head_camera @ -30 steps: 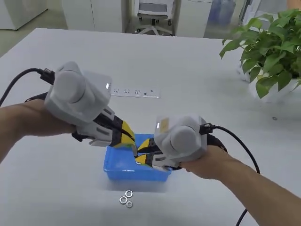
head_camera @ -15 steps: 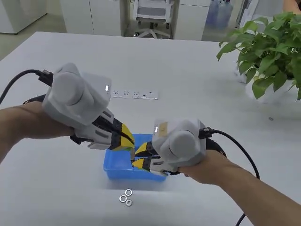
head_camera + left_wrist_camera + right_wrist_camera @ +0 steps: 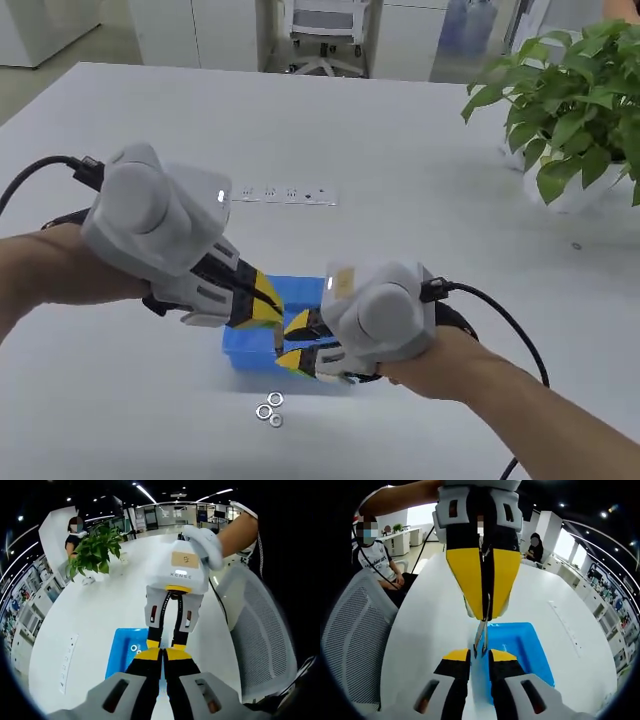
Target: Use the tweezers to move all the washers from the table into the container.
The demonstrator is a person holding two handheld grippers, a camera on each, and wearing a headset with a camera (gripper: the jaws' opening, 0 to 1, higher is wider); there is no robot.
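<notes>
On the left gripper (image 3: 270, 305): a rounded pale-grey housing (image 3: 150, 215) is carrying a small white light on its side, and a black cable (image 3: 40, 170) is trailing from the rear. Its black fingers are ending in broad yellow pads (image 3: 467, 575).

On the right gripper (image 3: 292, 345): same grey shell, a light glowing near the top edge, a tan label (image 3: 185, 560) bearing a dark mark, small grey lettering below. Grey finger brackets (image 3: 152, 611) are showing red slots; black fingers, yellow tips. Another black cable is looping off the back.

Left claw (image 3: 483, 616) grips tweezers (image 3: 481, 632) near blue container (image 3: 532, 652)
</notes>
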